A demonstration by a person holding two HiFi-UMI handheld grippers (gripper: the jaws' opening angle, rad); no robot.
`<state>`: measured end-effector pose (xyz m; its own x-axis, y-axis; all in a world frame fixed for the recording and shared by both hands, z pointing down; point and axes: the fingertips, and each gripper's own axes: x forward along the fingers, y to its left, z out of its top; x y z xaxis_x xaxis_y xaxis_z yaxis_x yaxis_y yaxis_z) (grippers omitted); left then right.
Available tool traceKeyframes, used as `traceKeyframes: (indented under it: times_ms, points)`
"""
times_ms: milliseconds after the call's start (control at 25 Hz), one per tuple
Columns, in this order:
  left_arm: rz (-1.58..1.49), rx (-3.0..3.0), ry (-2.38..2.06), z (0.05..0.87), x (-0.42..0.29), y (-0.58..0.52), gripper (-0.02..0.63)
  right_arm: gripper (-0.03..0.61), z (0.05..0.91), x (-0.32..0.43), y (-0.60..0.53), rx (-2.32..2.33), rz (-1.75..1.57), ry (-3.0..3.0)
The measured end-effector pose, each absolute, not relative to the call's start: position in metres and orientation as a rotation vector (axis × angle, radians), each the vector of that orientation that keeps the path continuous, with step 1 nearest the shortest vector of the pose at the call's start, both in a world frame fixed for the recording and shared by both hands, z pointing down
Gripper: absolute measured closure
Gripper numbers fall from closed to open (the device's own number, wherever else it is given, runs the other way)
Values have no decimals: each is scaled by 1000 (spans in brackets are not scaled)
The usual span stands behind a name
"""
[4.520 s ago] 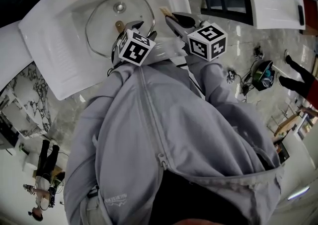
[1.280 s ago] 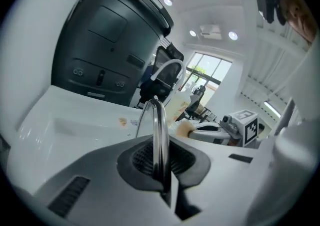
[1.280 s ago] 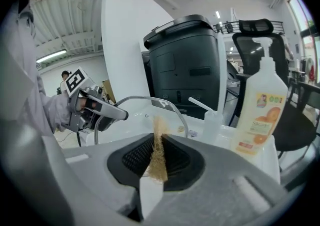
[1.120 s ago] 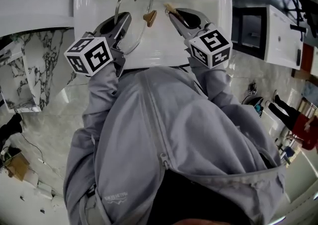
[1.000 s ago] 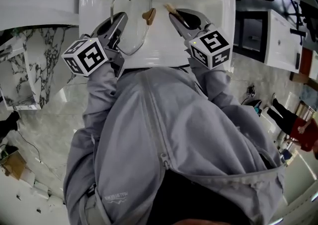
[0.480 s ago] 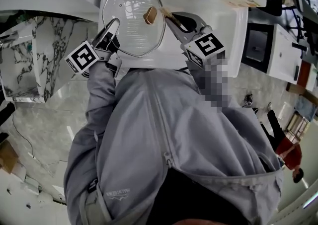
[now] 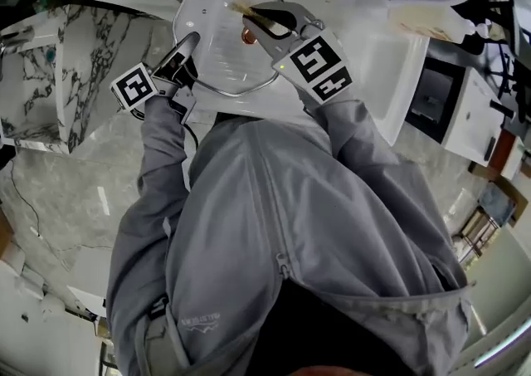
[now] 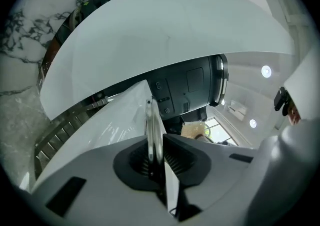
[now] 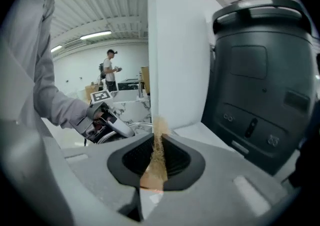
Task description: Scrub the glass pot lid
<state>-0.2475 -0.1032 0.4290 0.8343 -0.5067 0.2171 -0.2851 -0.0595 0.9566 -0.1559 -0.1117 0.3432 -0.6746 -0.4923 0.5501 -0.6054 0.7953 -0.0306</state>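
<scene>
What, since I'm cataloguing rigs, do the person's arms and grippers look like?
Light grey jacket sleeves cover both arms. The left gripper and right gripper have pale grey bodies with black ribbed pads, and each carries a cube of black-and-white square markers.

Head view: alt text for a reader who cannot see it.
Seen from above, a grey-jacketed person holds a glass pot lid over a white sink, left tongs clamped on its rim, right tongs gripping a tan scrubber above it.

Pale marble floor (image 7: pixel 58 217); strip lights (image 9: pixel 95 35) on a ribbed ceiling (image 9: pixel 100 0).
</scene>
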Motion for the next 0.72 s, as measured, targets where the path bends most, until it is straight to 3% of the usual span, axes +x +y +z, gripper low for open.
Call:
traceKeyframes:
  times_ms: [320, 640, 720]
  points:
    - [-228, 1611, -608, 448, -255, -104, 578, 537, 393, -227, -145, 398, -293, -2244]
    - [-279, 1581, -586, 450, -255, -97, 577, 537, 431, -243, -150, 248, -331, -2186]
    - [-332, 1587, -552, 445, -256, -97, 547, 536, 437, -244, -148, 232, -325, -2184]
